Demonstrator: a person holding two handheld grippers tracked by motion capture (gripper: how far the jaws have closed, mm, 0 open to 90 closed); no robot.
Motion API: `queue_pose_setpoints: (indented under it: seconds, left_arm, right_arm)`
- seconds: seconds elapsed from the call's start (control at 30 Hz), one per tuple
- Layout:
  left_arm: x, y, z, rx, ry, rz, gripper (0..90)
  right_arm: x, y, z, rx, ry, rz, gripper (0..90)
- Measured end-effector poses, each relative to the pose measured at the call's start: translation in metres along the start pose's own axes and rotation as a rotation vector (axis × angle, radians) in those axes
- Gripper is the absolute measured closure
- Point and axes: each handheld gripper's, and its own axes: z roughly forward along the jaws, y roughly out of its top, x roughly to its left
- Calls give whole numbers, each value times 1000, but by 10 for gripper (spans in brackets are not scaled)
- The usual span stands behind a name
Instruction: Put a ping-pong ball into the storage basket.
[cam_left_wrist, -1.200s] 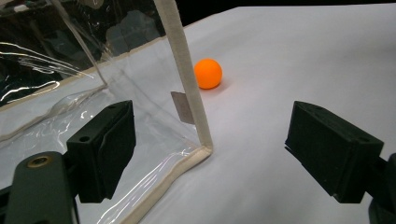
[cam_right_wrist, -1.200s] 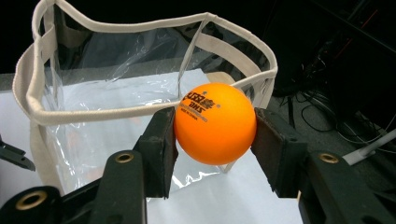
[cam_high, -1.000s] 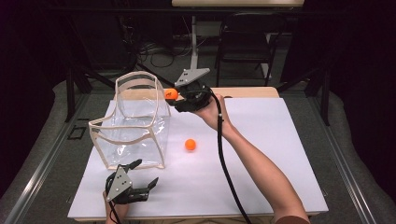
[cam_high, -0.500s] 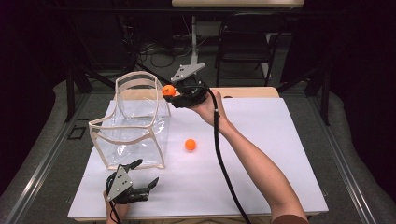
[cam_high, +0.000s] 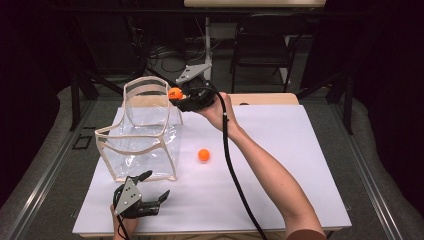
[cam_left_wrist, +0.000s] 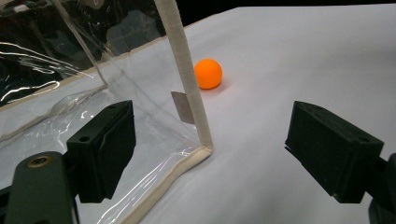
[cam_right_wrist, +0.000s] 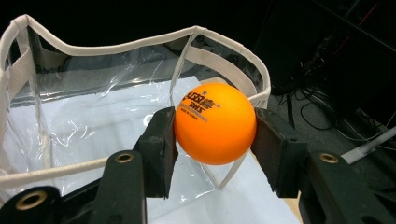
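- My right tongs (cam_right_wrist: 212, 128) are clamped on an orange ball (cam_right_wrist: 215, 123); both pads press its sides, and in the high view I see it (cam_high: 175, 93) held up at the far rim of the clear bag (cam_high: 142, 132).
- From the right gripper view the ball sits just over the bag's cloth-edged rim (cam_right_wrist: 140, 44), with the open mouth below and beyond it.
- To do this well, I think I should carry the ball a little further over the opening, so it clears the rim and the strap, before letting go.
- I'd lower it some first; a light ball dropped from high may bounce out.
- I should part the jaws slowly and evenly so the ball falls straight.
- My left tongs (cam_left_wrist: 210, 154) stand apart and hold nothing, near the bag's front corner (cam_left_wrist: 203, 144); they could steady the floppy wall.
- A second ball (cam_high: 203, 154) lies on the white table (cam_high: 300, 150) beside the bag, waiting for its turn.
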Motion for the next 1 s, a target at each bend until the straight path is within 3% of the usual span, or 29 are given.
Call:
queue_pose_setpoints:
  seconds: [1.0]
  left_arm:
    - [0, 0, 0, -2, 0, -4, 158]
  right_arm:
    - [16, 18, 11, 47, 19, -75, 507]
